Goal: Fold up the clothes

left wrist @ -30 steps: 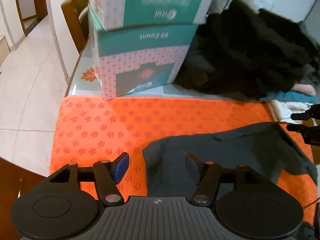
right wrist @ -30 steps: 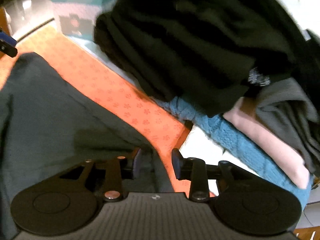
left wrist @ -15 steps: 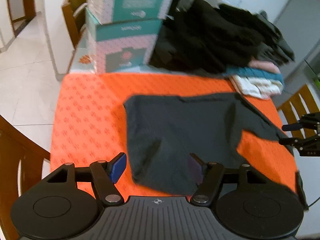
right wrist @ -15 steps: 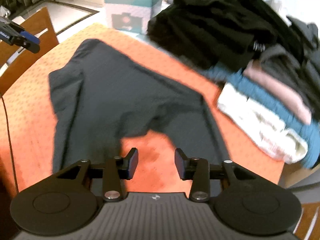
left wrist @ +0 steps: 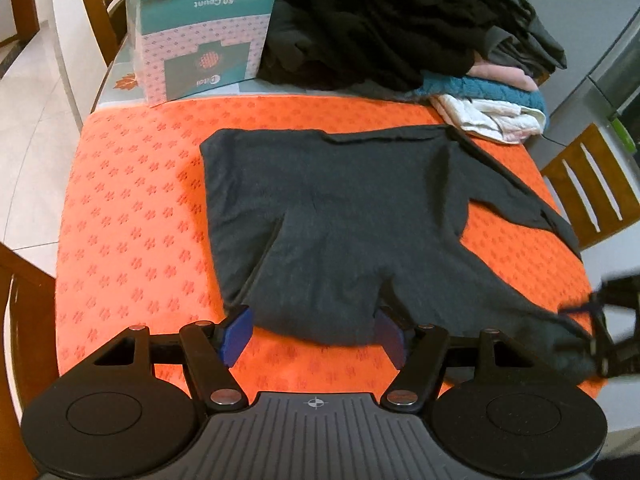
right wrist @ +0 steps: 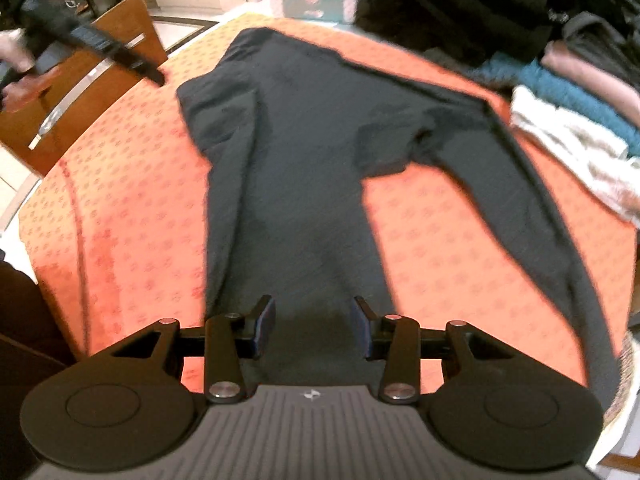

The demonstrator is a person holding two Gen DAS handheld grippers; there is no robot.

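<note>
Right now your left gripper [left wrist: 314, 338] hovers with its fingers spread wide and empty over the near hem of the dark grey garment [left wrist: 344, 220], which lies spread on the orange-covered surface [left wrist: 132, 208]. Your right gripper [right wrist: 312, 324] also has its fingers parted, gripping nothing, above the garment's near end. Piled clothes [left wrist: 400, 20] sit at the far right, beside stacked boxes [left wrist: 200, 40].

Even indoor light, soft shadows. Strong fisheye bending at edges. Right view smeared by motion blur; left view sharper.
</note>
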